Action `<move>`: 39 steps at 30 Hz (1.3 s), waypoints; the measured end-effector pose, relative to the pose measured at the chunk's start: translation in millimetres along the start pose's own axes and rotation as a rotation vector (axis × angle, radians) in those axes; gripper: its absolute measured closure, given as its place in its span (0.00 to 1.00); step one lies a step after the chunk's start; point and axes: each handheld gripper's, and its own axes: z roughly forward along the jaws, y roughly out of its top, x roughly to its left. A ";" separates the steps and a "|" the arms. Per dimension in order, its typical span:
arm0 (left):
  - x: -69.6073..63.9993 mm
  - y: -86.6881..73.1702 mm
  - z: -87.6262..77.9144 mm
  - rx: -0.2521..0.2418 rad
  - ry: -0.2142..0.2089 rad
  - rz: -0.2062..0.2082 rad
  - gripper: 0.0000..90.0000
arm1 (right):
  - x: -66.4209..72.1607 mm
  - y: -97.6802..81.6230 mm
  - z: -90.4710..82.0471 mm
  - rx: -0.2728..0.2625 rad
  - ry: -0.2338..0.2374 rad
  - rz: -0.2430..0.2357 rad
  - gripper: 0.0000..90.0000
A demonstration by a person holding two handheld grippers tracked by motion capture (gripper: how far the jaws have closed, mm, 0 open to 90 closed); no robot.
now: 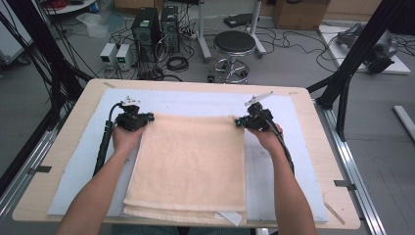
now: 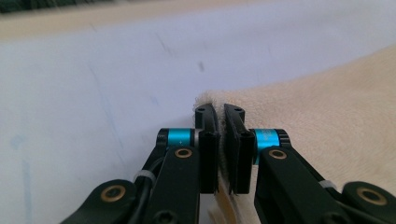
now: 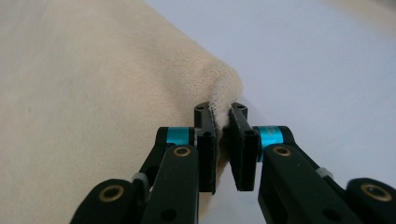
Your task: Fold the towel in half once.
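Both far corners of the cream terry-cloth towel (image 1: 191,164) are pinched. The left hand-held gripper (image 1: 147,117) has its jaws nearly together on the far-left corner; in the left gripper view the towel edge (image 2: 222,154) sits sandwiched between the black pads. The right hand-held gripper (image 1: 239,122) is likewise clamped on the far-right corner, with a puckered tuft of cloth (image 3: 223,100) between its pads.

The towel lies in the middle of the pale blue mat (image 1: 284,122) covering the light wooden table (image 1: 318,142), already doubled (layered edges visible at 6 o'clock, near the person). The grippers sit at roughly 11 and 1 o'clock of the towel.

Progress, as I judge it: at least one fold is done and the corner grasp for the next is secured. Left to do: lift the far edge, carry it toward 6 o'clock, lay it on the near edge, release. The far corners haven't lifted off the mat yet.

Labels: a small white tag (image 1: 230,217) pokes out at the towel's near edge around 5 o'clock, print too small to read. No brand or writing legible on the grippers or mat.
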 end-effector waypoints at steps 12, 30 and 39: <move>7.3 5.6 -4.7 0.063 -0.015 0.079 0.65 | -1.3 9.9 0.8 0.003 -0.050 -0.001 0.60; -30.5 -60.9 -95.9 0.090 -0.321 0.286 0.59 | 87.3 -49.8 -49.8 -0.005 0.167 -0.171 0.50; -53.5 -92.6 -136.9 0.114 -0.479 0.375 0.55 | 127.9 -97.0 -65.4 0.005 0.242 -0.251 0.54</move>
